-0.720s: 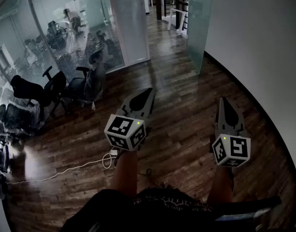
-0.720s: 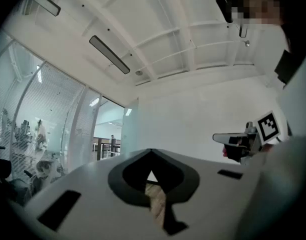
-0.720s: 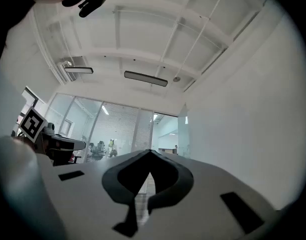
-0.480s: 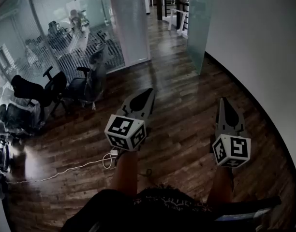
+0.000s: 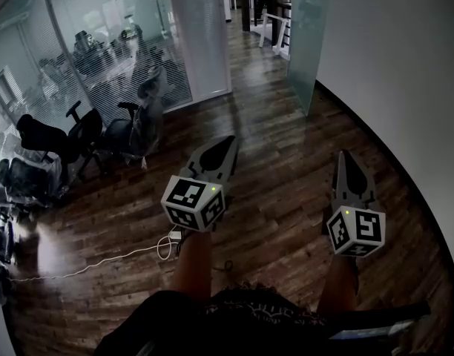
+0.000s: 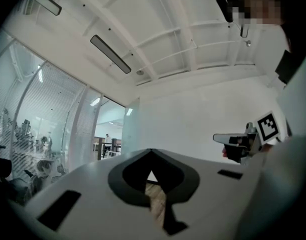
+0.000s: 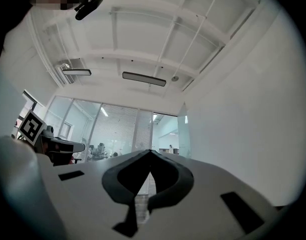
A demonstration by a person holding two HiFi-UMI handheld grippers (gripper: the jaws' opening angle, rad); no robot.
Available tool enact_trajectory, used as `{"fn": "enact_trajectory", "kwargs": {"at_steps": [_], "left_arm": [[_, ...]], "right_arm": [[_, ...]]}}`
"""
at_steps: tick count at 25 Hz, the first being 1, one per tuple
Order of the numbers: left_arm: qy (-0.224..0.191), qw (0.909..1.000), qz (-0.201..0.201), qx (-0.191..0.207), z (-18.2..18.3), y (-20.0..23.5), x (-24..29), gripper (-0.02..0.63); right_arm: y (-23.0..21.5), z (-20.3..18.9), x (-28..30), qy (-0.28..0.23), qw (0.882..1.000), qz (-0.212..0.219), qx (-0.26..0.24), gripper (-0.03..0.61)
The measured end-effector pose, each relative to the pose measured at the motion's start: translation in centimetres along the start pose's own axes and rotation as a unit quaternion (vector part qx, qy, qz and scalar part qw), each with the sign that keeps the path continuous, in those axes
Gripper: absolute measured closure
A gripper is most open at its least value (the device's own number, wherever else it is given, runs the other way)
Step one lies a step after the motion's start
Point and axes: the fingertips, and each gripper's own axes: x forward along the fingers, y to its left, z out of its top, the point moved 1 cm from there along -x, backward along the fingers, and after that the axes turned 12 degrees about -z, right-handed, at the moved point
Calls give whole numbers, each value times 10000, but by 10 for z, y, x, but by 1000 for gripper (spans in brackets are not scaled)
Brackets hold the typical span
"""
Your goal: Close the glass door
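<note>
Grey left gripper [image 5: 228,139] and right gripper [image 5: 346,154] hover over a dark wooden floor [image 5: 286,184], jaws closed and empty. The top of the frosted glass door [image 5: 307,43] ahead is cut off.

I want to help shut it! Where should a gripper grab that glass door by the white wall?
Probably the near upright edge of the glass door, coming from the front. The panel is thin and flat and stands open with that edge toward the person, beside the white wall. No handle shows from here. The right gripper, shut, is on that side.
</note>
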Motion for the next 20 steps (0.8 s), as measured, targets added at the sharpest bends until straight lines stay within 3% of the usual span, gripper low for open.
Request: {"fn": "enact_trajectory", "kwargs": {"at_steps": [20], "left_arm": [[136,9993,-322,-103,-21,36,23,620]], "right_arm": [[11,-22,26,36,9994,-290,206,575]]}}
